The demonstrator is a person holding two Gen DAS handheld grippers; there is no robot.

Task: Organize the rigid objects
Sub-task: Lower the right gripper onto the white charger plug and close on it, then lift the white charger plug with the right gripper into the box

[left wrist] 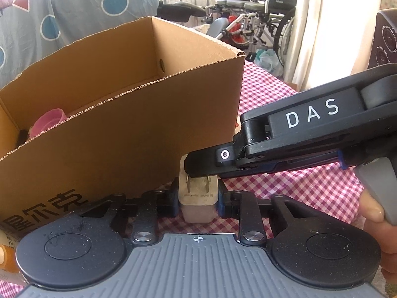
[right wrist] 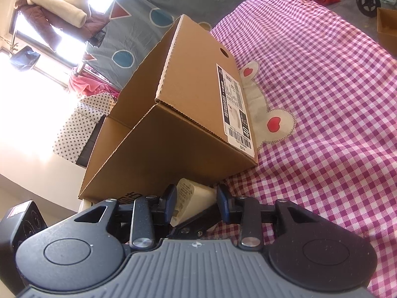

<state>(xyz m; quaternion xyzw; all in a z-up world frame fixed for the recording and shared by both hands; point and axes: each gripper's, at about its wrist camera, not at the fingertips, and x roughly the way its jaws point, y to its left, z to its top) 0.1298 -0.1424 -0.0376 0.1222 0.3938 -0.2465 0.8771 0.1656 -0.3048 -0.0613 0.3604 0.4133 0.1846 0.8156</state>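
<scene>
A white charger plug (left wrist: 198,207) stands on the pink checked cloth (left wrist: 285,186), right against the front wall of an open cardboard box (left wrist: 124,136), its two metal prongs facing my left camera. My left gripper (left wrist: 197,200) is shut on it, a pad pressed to each side of its body. My right gripper (left wrist: 198,167) comes in from the right and clamps the plug's upper end. In the right wrist view the charger plug (right wrist: 191,198) lies tilted between the right gripper's (right wrist: 196,198) blue pads, touching both. A pink cup (left wrist: 48,121) lies inside the box.
The cardboard box (right wrist: 186,136) carries a barcode label on its side. Open checked cloth (right wrist: 322,99) stretches to the right of it. A person's hand (left wrist: 372,213) holds the right gripper's handle. A black speaker (left wrist: 384,37) and wheelchairs (left wrist: 260,12) stand beyond the table.
</scene>
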